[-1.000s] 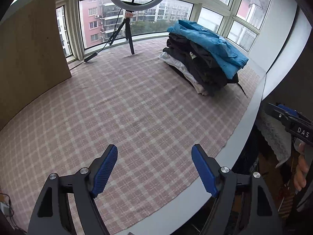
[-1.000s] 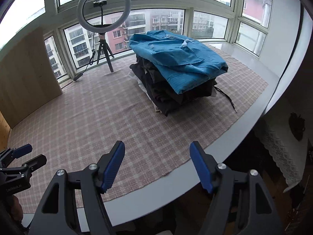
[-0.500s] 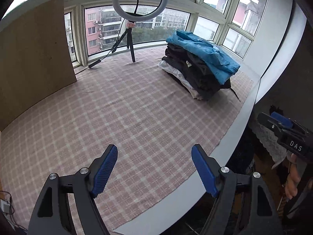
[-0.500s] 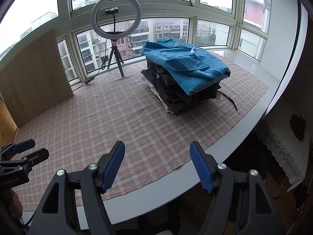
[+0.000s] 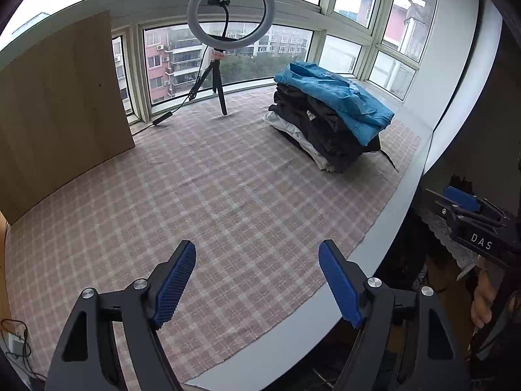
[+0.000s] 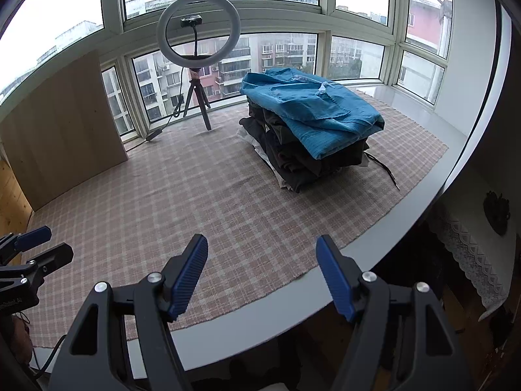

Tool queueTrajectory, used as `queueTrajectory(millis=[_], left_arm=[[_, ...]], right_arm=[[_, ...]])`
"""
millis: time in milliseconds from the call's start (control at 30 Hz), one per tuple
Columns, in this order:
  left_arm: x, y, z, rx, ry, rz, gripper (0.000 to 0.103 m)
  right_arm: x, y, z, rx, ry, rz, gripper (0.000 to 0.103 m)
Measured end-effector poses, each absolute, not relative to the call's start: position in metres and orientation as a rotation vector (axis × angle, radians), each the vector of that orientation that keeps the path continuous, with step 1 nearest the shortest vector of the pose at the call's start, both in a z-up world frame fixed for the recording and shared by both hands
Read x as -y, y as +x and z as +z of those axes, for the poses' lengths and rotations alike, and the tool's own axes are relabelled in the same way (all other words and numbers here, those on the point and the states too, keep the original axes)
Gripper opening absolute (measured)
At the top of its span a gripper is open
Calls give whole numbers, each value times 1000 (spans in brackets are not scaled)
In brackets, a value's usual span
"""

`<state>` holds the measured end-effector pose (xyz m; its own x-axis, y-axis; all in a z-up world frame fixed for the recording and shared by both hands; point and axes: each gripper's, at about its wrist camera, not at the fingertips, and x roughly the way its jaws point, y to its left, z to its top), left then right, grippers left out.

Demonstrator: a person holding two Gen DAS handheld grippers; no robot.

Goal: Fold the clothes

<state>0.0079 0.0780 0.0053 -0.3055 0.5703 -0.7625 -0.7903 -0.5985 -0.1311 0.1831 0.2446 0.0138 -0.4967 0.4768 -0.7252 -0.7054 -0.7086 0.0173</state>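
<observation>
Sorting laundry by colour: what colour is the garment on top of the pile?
Blue: the top garment lies over dark clothes, clearest in the right wrist view.

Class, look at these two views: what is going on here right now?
A person holds a two-finger gripper in each hand over a checked cloth on a table by the windows. The left gripper and the right gripper are both open and hold nothing. A pile of folded clothes, with a blue shirt on top, sits at the far side of the cloth, apart from both grippers. A ring light on a tripod stands behind it. No garment lies spread out for folding.
</observation>
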Motion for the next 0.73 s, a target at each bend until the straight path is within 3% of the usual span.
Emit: queueTrajectory(millis=[733], left_arm=[[-71,21,14,-343,-941,1997,76]], right_arm=[[-236,183,11,-396,-949,2217,68]])
